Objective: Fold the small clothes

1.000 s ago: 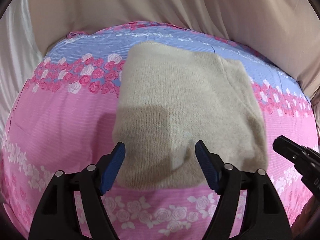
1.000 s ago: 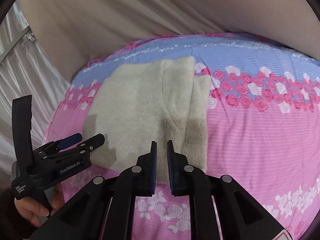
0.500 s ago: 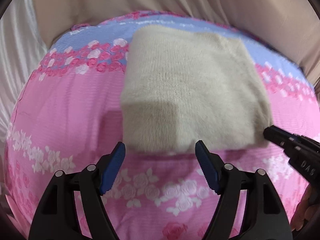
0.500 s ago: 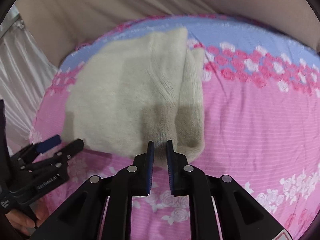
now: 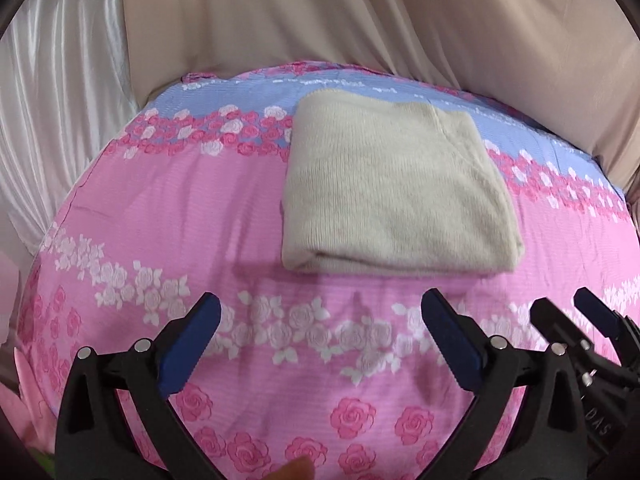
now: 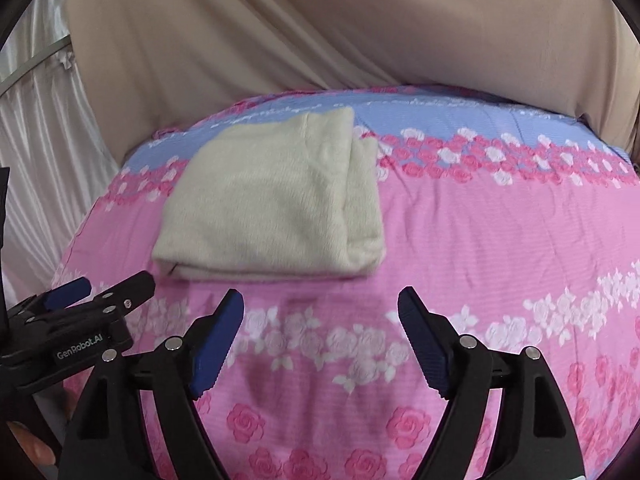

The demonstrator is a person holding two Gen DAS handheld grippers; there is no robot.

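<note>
A cream knitted garment (image 5: pixel 392 192) lies folded into a thick rectangle on the pink and blue floral bedsheet (image 5: pixel 168 208); it also shows in the right wrist view (image 6: pixel 276 200). My left gripper (image 5: pixel 320 320) is open and empty, a short way in front of the garment's near edge. My right gripper (image 6: pixel 320 312) is open and empty, also just short of the near edge. The right gripper shows at the lower right of the left wrist view (image 5: pixel 568 316), and the left gripper shows at the lower left of the right wrist view (image 6: pixel 108 284).
Beige drapery (image 5: pixel 360 20) hangs behind the bed, with white satin curtain (image 5: pixel 52 88) at the left. The sheet (image 6: pixel 500 240) spreads to the right of the garment.
Both grippers have pulled back from the garment toward the near side. The right gripper, shut at the garment's near edge before, has opened. The folded garment stays flat on the sheet.
</note>
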